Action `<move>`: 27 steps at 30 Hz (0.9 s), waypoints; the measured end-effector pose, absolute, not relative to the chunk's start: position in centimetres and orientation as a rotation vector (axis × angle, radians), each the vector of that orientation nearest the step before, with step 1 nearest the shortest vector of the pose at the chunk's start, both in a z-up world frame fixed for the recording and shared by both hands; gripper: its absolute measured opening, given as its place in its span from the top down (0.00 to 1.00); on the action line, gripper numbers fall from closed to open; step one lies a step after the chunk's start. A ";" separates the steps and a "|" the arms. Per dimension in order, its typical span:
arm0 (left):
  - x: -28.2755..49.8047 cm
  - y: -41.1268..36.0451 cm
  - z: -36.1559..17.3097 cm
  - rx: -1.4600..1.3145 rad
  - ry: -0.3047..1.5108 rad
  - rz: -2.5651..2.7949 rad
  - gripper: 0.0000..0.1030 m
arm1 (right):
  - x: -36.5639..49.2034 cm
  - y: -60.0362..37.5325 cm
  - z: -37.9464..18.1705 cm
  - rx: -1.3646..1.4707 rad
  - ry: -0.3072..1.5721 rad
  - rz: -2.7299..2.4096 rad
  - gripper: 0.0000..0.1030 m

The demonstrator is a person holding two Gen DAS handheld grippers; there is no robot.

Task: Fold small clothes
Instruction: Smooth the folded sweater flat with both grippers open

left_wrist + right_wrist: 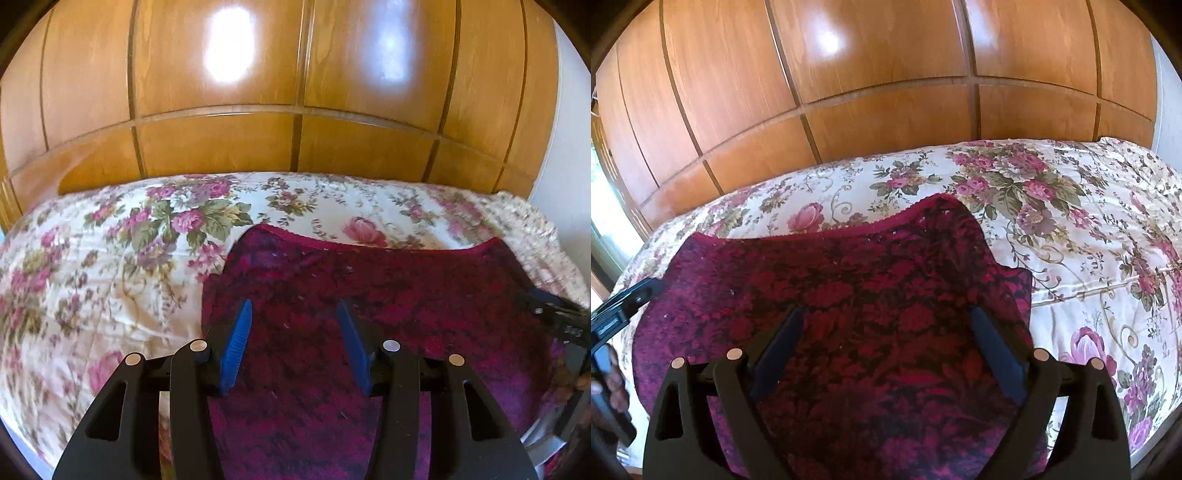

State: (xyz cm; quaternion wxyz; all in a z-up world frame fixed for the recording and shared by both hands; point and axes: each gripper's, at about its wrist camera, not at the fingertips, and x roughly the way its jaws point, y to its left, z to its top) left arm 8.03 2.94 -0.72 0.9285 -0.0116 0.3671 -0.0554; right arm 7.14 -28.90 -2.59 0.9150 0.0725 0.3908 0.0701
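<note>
**Both claws apart over the garment**

The left claw [294,314] hangs with its blue pads [236,343] spread wide, gripping nothing. The right claw [886,321] is likewise spread, its dark pads [997,354] apart. Under both lies the garment [369,288], a crimson and black patterned piece spread flat on the bed [110,258], which has a floral cover. Its scalloped far edge points towards the wooden wardrobe [258,92] beyond the bed.
</note>
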 end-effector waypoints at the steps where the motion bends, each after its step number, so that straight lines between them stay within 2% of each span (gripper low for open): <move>1: 8.7 3.1 -1.2 -0.029 0.780 -0.111 0.54 | 7.6 -29.0 -3.0 0.150 0.831 0.143 0.10; 3: 10.7 4.2 -3.3 -0.084 0.859 -0.120 0.54 | 8.5 -28.8 -3.7 0.123 0.868 0.137 0.10; 6: 12.1 5.5 -4.6 -0.168 0.871 -0.140 0.54 | 9.7 -28.7 -4.1 0.122 0.895 0.135 0.09; 13: 10.6 5.3 -2.7 -0.182 0.827 -0.140 0.54 | 7.7 -30.8 -2.0 0.211 0.857 0.200 0.09; 16: 8.6 4.9 -1.1 -0.189 0.774 -0.170 0.54 | 5.6 -33.0 -1.6 0.289 0.831 0.200 0.03; 21: 5.6 2.8 0.1 -0.190 0.749 -0.292 0.53 | 3.0 -36.5 -5.0 0.452 0.921 0.177 0.02; 27: 4.4 -1.8 -1.2 -0.083 0.815 -0.357 0.53 | 0.7 -37.3 -7.9 0.651 0.948 0.326 0.02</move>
